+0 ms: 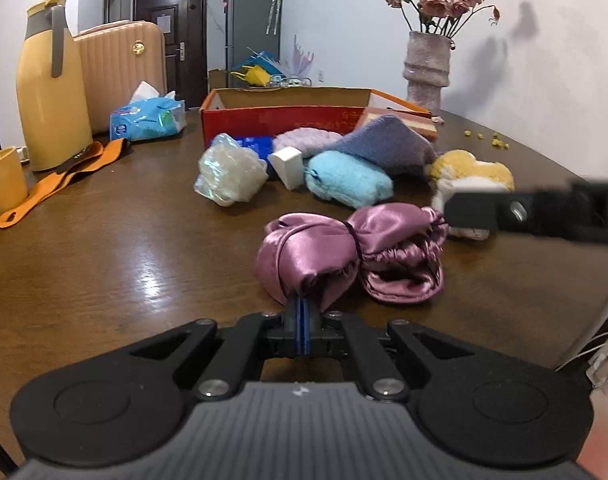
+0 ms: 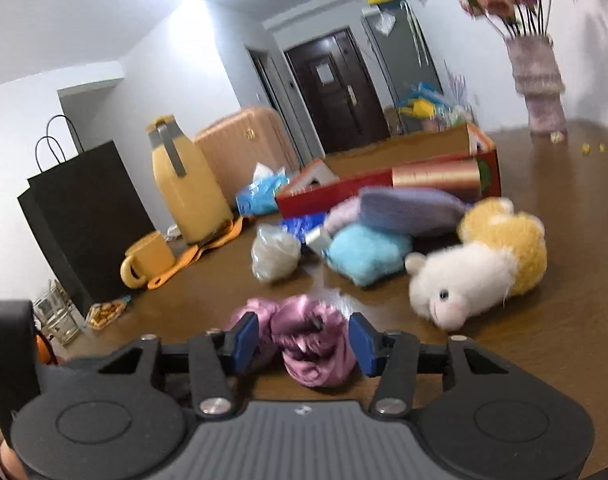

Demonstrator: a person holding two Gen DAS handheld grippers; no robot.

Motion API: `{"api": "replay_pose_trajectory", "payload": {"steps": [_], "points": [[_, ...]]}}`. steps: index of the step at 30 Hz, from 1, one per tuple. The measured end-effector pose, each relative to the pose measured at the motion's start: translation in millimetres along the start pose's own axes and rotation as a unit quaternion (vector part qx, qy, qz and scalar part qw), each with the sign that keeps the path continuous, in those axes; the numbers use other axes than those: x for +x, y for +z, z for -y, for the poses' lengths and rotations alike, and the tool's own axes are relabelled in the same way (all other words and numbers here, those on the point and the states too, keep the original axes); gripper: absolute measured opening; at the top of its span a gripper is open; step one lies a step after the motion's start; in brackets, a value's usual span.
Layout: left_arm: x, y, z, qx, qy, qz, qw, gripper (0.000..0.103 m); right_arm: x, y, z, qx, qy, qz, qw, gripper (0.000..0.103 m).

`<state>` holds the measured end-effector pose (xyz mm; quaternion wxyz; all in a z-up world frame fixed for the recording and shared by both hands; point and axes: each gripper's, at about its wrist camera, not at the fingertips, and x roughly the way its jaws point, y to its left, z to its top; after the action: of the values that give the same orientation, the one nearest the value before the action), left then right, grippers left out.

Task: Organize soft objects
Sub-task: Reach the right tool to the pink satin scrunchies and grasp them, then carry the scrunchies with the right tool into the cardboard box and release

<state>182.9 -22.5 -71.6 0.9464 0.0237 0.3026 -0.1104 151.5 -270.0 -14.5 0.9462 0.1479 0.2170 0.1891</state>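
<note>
A pink satin bonnet [image 1: 352,256] lies bunched on the brown table. My left gripper [image 1: 302,308] is shut on its near edge. In the right wrist view the bonnet [image 2: 312,340] sits between the blue pads of my right gripper [image 2: 304,340], which is open around it. The right gripper's finger [image 1: 504,212] reaches in from the right in the left wrist view. Behind lie a light blue fuzzy item [image 1: 346,178], a purple knit item [image 1: 388,142], a yellow and white plush toy [image 2: 480,264] and a clear wrapped bundle [image 1: 227,176].
An open red cardboard box [image 1: 283,116] stands behind the pile. A yellow jug [image 1: 49,92], yellow mug [image 2: 147,260], orange strap [image 1: 59,180] and tissue pack [image 1: 147,118] are at the left. A vase with flowers [image 1: 428,68] stands at the back right. A black bag [image 2: 83,220] stands at the left.
</note>
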Motion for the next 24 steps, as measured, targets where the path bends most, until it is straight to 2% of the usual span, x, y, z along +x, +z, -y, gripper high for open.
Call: {"api": "replay_pose_trajectory", "payload": {"steps": [3, 7, 10, 13, 14, 16, 17, 18, 20, 22, 24], "points": [[-2.3, -2.5, 0.7, 0.003, -0.002, 0.003, 1.0, 0.002, 16.6, 4.9, 6.2, 0.016, -0.045, -0.005, 0.999, 0.048], [-6.0, -3.0, -1.1, 0.0, -0.006, 0.006, 1.0, 0.002, 18.6, 13.6, 9.2, 0.043, -0.004, 0.018, 0.999, 0.047], [-7.9, -6.1, 0.5, 0.002, -0.011, 0.01, 0.9999, 0.003, 34.1, 12.5, 1.1, 0.021, -0.038, -0.009, 0.999, 0.047], [-13.2, -4.8, -7.6, -0.006, -0.034, -0.015, 0.9993, 0.006, 44.9, -4.3, -5.4, -0.008, -0.058, -0.032, 0.998, 0.033], [-18.7, -2.8, -12.9, -0.016, -0.055, -0.017, 0.9982, 0.007, 45.4, -8.2, -5.3, -0.009, -0.062, -0.033, 0.998, 0.032], [-32.3, 3.2, -28.1, -0.053, -0.106, -0.005, 0.9929, 0.012, 43.9, -12.4, -3.8, -0.008, -0.059, -0.029, 0.998, 0.032], [-36.3, 9.1, -35.2, -0.071, -0.113, 0.002, 0.9911, 0.021, 44.0, -13.2, -2.9, -0.008, -0.058, -0.03, 0.998, 0.032], [-37.9, 14.4, -39.6, -0.085, -0.104, 0.014, 0.9909, 0.036, 44.7, -14.0, -2.1, -0.009, -0.055, -0.033, 0.998, 0.032], [-32.4, 24.9, -43.9, -0.093, -0.073, 0.037, 0.9923, 0.052, 46.3, -15.9, -0.8, -0.007, -0.051, -0.038, 0.998, 0.031], [-19.9, 30.3, -42.1, -0.084, -0.059, 0.039, 0.9939, 0.055, 46.9, -17.7, -1.2, -0.007, -0.049, -0.039, 0.998, 0.031], [-7.1, 30.3, -39.7, -0.076, -0.071, 0.022, 0.9943, 0.054, 48.1, -19.4, -1.4, -0.011, -0.049, -0.04, 0.998, 0.031]]}}
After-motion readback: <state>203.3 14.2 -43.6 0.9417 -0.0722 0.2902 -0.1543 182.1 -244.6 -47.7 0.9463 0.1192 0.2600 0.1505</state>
